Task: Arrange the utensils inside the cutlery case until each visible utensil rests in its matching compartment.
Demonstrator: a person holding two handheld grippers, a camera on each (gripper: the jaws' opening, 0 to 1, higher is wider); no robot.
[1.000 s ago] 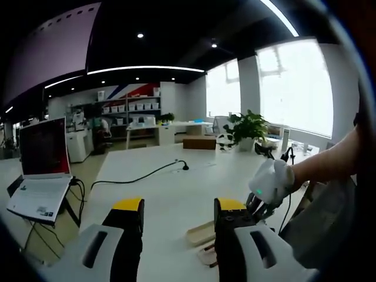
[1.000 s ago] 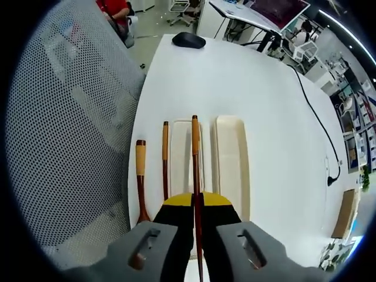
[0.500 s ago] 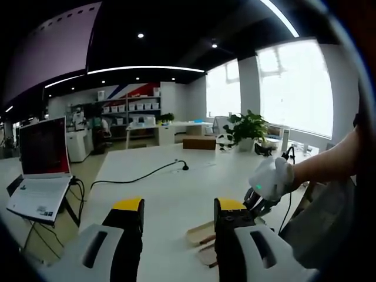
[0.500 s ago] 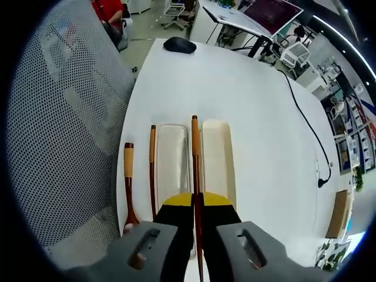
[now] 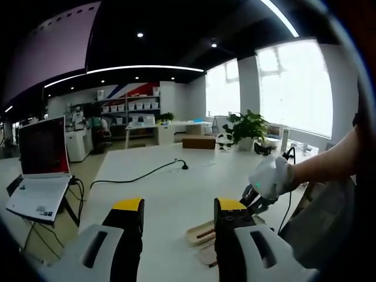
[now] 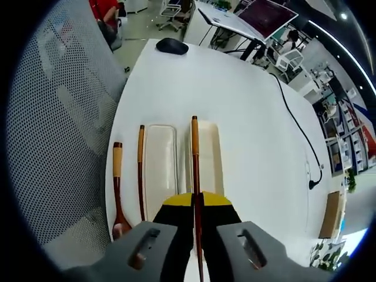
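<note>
My right tongs clamped on a slim dark wooden chopstick over the smooth cream case, spoon and second chopstick left on the white tabletop, my left tongs gaping empty.

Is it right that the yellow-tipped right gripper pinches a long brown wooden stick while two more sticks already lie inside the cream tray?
Not quite. In the right gripper view, the right gripper does pinch a brown wooden stick, but the spoon and other stick lie on the white table beside the cream tray.

Laptop, left of frame; black cable, centre; potted plant, right; computer mouse, top; mesh chair back, left.
</note>
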